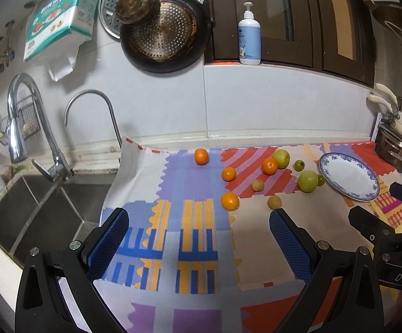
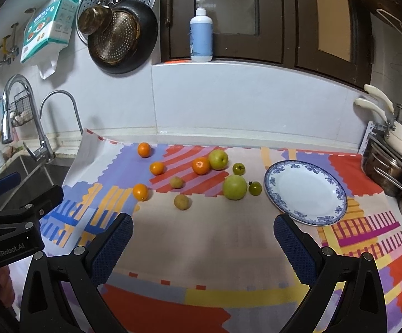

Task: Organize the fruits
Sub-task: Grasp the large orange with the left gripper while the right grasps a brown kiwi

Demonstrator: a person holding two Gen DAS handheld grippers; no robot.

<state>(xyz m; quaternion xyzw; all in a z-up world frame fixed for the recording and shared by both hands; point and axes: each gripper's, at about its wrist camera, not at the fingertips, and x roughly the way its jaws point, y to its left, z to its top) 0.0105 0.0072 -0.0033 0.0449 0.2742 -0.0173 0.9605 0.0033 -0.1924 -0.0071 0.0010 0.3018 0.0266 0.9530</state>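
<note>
at the centre of the frame a matt woven cloth [image 2: 228, 236] printed in colour blocks covers the counter. the plate [image 2: 306, 191] at right looks like glossy glazed ceramic. the oranges [image 2: 201, 165] have shiny, faintly pitted skin; the green apples [image 2: 234, 187] are smooth. at left, the faucet [image 1: 20, 116] is polished metal, the sink [image 1: 48, 213] brushed steel. the gripper pads [image 1: 109, 238] are textured blue rubber on matt black plastic.
</note>
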